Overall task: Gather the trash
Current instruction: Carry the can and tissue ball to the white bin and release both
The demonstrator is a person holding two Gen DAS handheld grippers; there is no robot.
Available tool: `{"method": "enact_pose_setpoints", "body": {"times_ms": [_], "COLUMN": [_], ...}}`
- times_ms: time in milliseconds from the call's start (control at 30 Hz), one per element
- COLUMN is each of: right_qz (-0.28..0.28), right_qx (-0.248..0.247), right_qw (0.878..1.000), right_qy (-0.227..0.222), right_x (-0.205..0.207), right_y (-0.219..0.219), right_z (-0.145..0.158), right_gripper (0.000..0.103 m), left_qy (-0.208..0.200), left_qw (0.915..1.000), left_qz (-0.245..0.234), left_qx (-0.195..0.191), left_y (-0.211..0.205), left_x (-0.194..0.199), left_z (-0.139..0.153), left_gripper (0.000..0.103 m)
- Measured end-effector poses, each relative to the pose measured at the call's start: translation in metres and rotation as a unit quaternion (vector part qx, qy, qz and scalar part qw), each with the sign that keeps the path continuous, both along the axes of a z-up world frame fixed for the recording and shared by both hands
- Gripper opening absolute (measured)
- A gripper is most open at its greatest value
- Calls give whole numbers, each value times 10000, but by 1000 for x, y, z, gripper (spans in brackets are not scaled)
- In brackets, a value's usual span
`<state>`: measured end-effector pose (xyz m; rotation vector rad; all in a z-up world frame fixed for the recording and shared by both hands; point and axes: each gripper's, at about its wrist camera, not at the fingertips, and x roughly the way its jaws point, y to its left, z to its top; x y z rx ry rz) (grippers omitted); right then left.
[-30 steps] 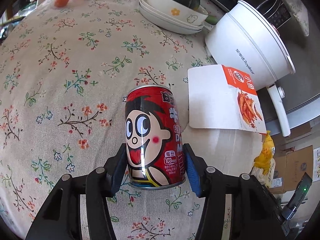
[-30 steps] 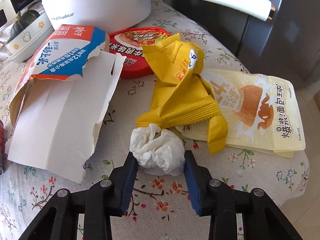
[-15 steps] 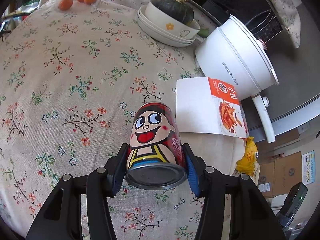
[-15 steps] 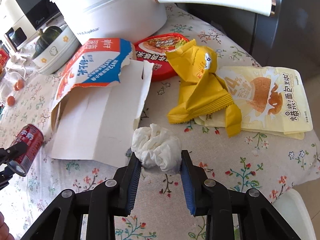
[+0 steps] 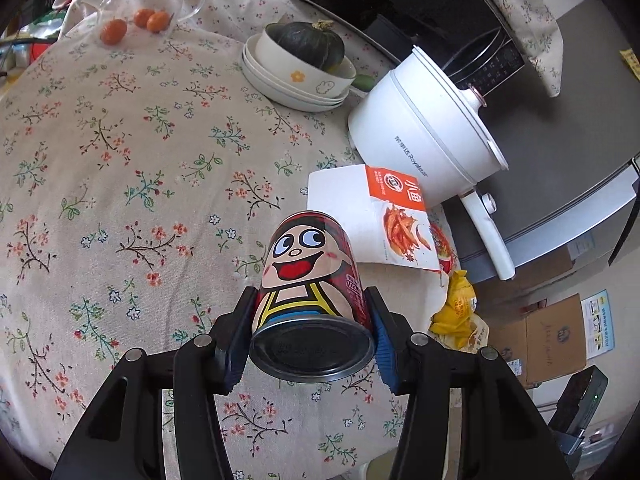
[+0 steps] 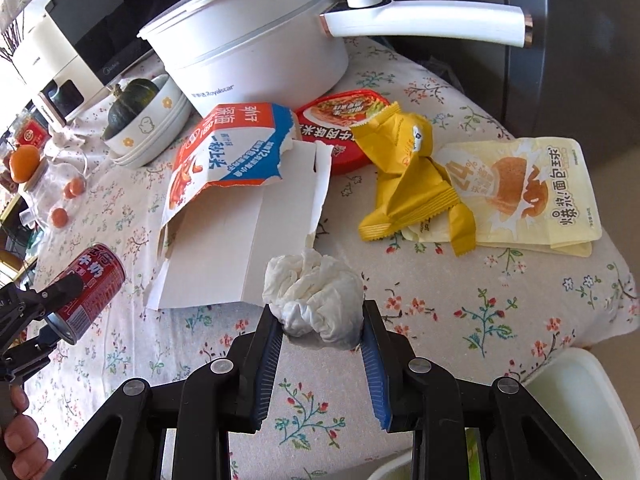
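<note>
left gripper [image 5: 310, 336]: closed on red cartoon-face metal can [image 5: 310, 300], tilted above floral tablecloth [image 5: 120, 160] | right gripper [image 6: 320, 332]: closed on crumpled white tissue ball [image 6: 316, 296], beside torn white cardboard box [image 6: 240, 232]

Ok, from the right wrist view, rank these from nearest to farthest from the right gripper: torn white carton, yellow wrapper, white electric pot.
1. Torn white carton, just ahead-left of the right gripper, which clamps a crumpled tissue.
2. Yellow wrapper, ahead-right, beyond the carton's near edge.
3. White electric pot, at the back, behind both.
</note>
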<state>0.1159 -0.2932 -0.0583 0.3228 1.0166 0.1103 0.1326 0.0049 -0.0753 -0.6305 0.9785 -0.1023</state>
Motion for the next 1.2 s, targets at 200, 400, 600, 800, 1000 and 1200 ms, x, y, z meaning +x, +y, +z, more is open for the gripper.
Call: {"method": "enact_pose_setpoints", "body": {"times_ms": [200,400,600,800,1000,1200], "right_qz": [-87,-101,-182,-338,-486,-588], "right_qx": [32,-46,-183,-251,-247,-269], "right_qw": [9999,9999,9997,9990,9979,9950], "right_qy": [-46,-122,-30,144,337,762], "right_x": [-11,-26,-42,-58,-70,-80], "right_y": [-10,-18,-34,-57,-79,-95], "right_z": [8,16,17,13,7,-7], "right_gripper": [35,35,35,35,36,36], "left_qy": [-153,-258,-414,-438,-154,130], "left_qw": [9988,9940,9837,9711,9558,9382], "left_qz": [-394,-997,-1703,-2312,-2910,-3449], "left_qx": [-239,-366,-389,-406,-379,-239], "left_y": [-16,-47,-95,-140,-185,-227], "left_x": [-10,-19,-35,-50,-73,-95], "left_z": [8,10,15,12,-6,-27], "left_gripper": [55,55,55,55,55,55]}}
